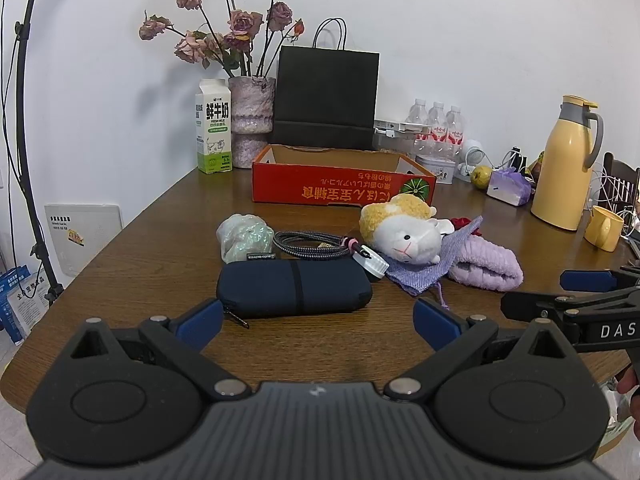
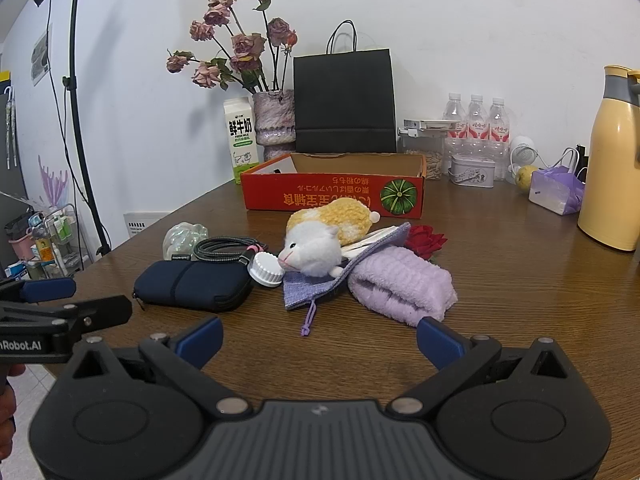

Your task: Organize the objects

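Both tongs hang low over the near edge of the wooden table, the left gripper and the right gripper each spread wide with nothing between the blue pads. Only part of each shows in the other's view, cut off at the frame edge, with "DAS" and "nRobot.AI" readable on their sides. Just ahead of the left one lies the dark zip pouch; behind it sit a crumpled clear bag and a coiled braided cable, whose tiny label I can't read. Before the right one, the lilac towel roll nearly reaches its right pad. A plush hamster lies on a purple drawstring bag, hiding much of it, beside a white ribbed cap; a red fabric flower peeks out behind. Farther back stands the open red carton, its print upside down with a green squash picture. A milk carton reads "FRESH MILK".
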`<state>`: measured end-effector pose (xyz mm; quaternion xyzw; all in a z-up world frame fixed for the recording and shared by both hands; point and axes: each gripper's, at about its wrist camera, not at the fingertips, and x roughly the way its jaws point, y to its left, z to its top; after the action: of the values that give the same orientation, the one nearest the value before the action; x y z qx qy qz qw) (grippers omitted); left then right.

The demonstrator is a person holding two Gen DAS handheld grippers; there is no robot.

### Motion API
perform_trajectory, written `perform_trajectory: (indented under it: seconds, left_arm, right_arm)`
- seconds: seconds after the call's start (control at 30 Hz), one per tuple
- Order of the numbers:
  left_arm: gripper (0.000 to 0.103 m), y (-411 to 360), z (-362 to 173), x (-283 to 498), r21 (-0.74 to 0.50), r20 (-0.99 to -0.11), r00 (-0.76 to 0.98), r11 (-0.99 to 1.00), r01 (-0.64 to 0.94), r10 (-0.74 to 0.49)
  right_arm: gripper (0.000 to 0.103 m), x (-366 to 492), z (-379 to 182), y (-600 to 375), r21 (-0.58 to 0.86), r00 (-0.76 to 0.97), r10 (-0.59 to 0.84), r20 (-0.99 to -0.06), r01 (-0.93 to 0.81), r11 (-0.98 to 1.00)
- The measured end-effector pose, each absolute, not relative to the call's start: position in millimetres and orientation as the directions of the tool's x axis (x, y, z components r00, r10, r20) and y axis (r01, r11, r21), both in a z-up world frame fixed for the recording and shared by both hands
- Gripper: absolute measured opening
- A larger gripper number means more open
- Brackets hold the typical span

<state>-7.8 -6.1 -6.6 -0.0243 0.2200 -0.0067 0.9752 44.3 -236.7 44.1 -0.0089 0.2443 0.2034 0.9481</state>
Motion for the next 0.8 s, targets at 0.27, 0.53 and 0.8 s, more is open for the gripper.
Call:
perform_trajectory:
  seconds: [0.27,0.53,0.8]
  left_arm:
    - [0.103,-6.7,-5.2,-7.5,-0.052,-0.43,0.903,0.999,-0.001,-0.022]
    - [0.103,-6.9,-5.0,-2.9,-0.055,-0.434,0.901,0.998,-0.002,-0.022]
    - [0.103,-5.5,-9.1,2.2,-0.057,-0.44,0.898,0.998,-0.011,-0.015]
  right_arm:
    - [0.103,45.1,43.9,-236.7,0.081,0.798,0.381,-0.467,-0.39,0.917]
    - [0.103,48.3,39.0,-239.9,0.081,0.797,0.376,-0.473,-0.385,0.919]
    - [0.103,55.1,35.3,-238.9,0.081,0.792,0.369,-0.486,-0.379,0.922]
